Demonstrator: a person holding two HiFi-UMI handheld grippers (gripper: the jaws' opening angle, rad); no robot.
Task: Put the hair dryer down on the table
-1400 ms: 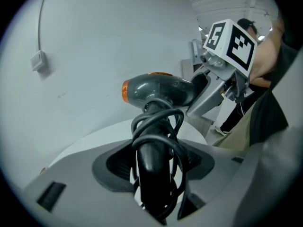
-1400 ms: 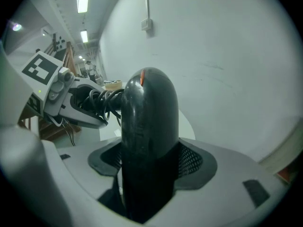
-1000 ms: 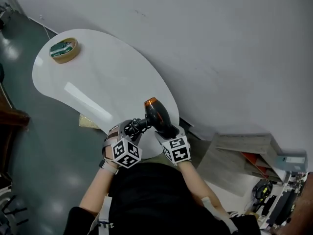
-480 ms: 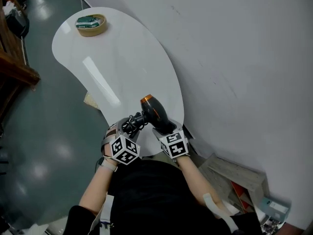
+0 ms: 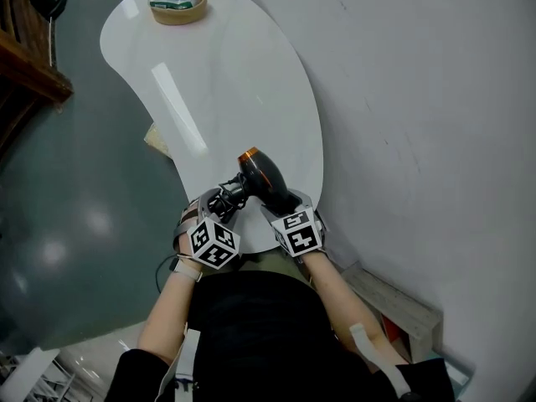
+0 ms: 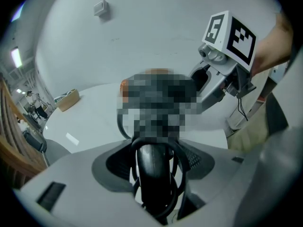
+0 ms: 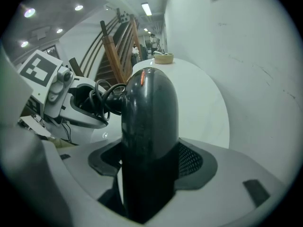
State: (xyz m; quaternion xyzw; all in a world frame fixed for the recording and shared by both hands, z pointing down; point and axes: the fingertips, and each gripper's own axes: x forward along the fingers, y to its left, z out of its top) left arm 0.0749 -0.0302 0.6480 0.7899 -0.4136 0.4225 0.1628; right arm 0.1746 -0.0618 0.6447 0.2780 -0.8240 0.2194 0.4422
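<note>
Since a second ago: my left hand-held gripper and right hand-held gripper stay fastened on the hair dryer, low in the head view. The far end of the bench has swung up toward the top of that view.
Left grip: clenched on the dryer's black handle, with loops of the cord caught round it between the jaws.
Right grip: clenched on the dark barrel, which fills the gap between the jaws.
Dryer's place: carried between both grippers over the near end of the bench, its orange-ringed end pointing away from me. Whether it touches the surface I cannot tell.
Marker cubes: one on each gripper, close to my body, the left cube just beside the right cube.
Bench top: white, glossy and kidney-shaped, with one long side next to the wall.
Tan ring: at the far end of the bench, well apart from the dryer, with something green inside it.
Floor: dark and shiny, on my left.
Wooden rail: brown, beyond the bench's far end in the right gripper view.
</note>
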